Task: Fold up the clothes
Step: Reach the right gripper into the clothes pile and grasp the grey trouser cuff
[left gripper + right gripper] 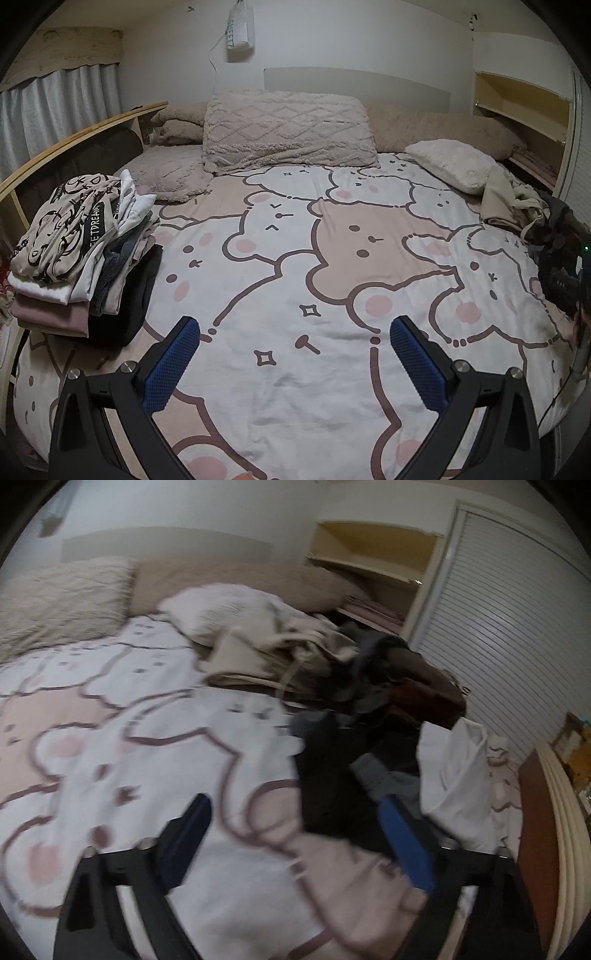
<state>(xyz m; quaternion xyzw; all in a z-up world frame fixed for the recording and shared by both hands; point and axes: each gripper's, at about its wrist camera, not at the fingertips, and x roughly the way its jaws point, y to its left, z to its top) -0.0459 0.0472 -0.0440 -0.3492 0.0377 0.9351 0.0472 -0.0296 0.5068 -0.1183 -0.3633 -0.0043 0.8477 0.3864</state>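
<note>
Right wrist view shows the heap of unfolded clothes [369,686] along the right edge of the bed [155,760], running from the white pillow [221,609] near the headboard down toward me; its long axis follows that edge. The nearest pieces are a dark garment [332,782] and a white garment [454,775] just beside it; the dark one lies ahead and slightly right of my right gripper [295,816], close to the blue pad of its right finger. That gripper's jaws stand wide apart, with only bedsheet between them and nothing gripped; the picture is blurred, so I cannot tell whether the pad touches cloth.

From the left wrist view, my left gripper [295,332] is spread wide too and carries nothing; it hangs over the bare middle of the sheet, well apart from the heap, which shows only at the far right edge [517,206]. The stack of folded clothes [81,251] sits at the left edge of the bed, near that hand.

So I judge my right hand is the nearer one for picking the next piece, most likely the dark garment; the reach is forward and a little rightward.
</note>
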